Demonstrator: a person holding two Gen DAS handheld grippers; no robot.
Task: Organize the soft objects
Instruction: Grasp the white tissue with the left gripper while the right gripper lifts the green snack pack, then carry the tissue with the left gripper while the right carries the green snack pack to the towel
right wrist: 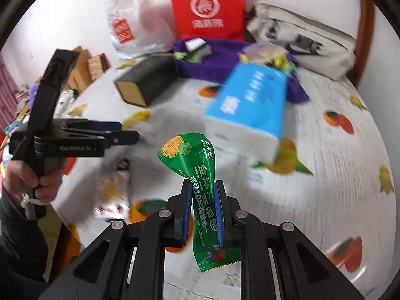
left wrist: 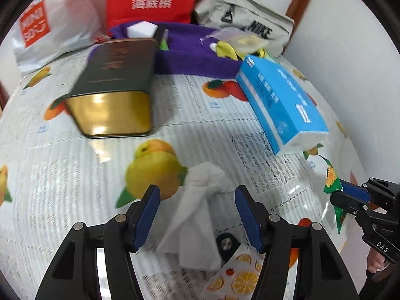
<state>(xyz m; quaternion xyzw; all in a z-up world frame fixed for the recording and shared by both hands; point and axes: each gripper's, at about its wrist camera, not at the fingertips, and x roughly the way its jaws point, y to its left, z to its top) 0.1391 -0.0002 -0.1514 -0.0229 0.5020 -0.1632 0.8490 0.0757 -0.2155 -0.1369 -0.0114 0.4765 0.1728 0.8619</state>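
Progress: early, I'd judge; most soft things lie loose on the fruit-print tablecloth [left wrist: 62, 187].
Done so far: green snack packet [right wrist: 200, 175] is lifted clear of the cloth.
Left to do: crumpled white tissue [left wrist: 200, 205], blue tissue pack [left wrist: 280, 105] and citrus-print packet [left wrist: 237, 280] look unsorted; purple cloth basket [left wrist: 195, 57] at the back may be the destination, though blur makes that unsure.
Right gripper [right wrist: 202, 215]: nearly closed, pinching the green packet mid-length.
Left gripper [left wrist: 197, 220]: about half open, empty, the tissue lying between its fingers.
Packet axis: long axis roughly upright, top end curling left.
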